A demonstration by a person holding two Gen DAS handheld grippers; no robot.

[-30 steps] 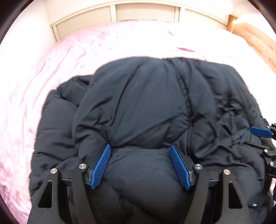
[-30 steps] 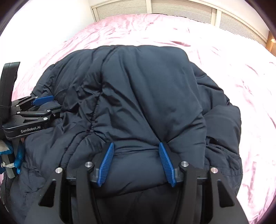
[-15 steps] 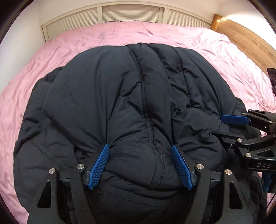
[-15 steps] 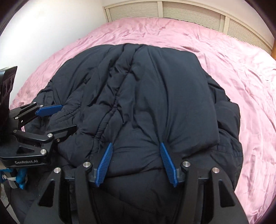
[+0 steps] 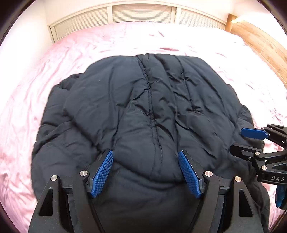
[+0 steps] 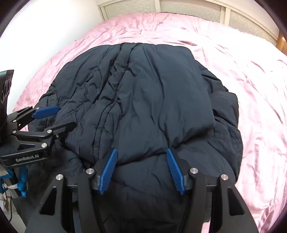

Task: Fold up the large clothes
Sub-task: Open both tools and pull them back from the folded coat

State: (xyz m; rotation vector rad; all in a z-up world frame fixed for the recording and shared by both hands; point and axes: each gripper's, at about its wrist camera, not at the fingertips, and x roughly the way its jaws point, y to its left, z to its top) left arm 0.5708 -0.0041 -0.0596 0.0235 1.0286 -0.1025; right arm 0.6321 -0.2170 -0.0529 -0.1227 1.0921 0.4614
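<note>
A large dark navy puffer jacket (image 5: 147, 111) lies folded over on a pink bed; it also fills the right wrist view (image 6: 143, 100). My left gripper (image 5: 146, 157) is shut on a thick fold of the jacket's near edge, its blue pads (image 5: 103, 172) pressing the padding. My right gripper (image 6: 141, 156) is likewise shut on the jacket's near edge further right. Each gripper shows from the side in the other's view: the right one (image 5: 251, 141) at the right edge, the left one (image 6: 52, 118) at the left edge.
The pink bedsheet (image 5: 44, 75) spreads around the jacket on all sides. White slatted panels (image 5: 140, 13) run behind the bed. A wooden headboard (image 5: 263, 41) stands at the right. A white wall (image 6: 44, 26) borders the bed's left side.
The camera views have pulled back a little from the jacket. The folded top layer now lies flatter on the bed. Both grippers still hold the near edge.
</note>
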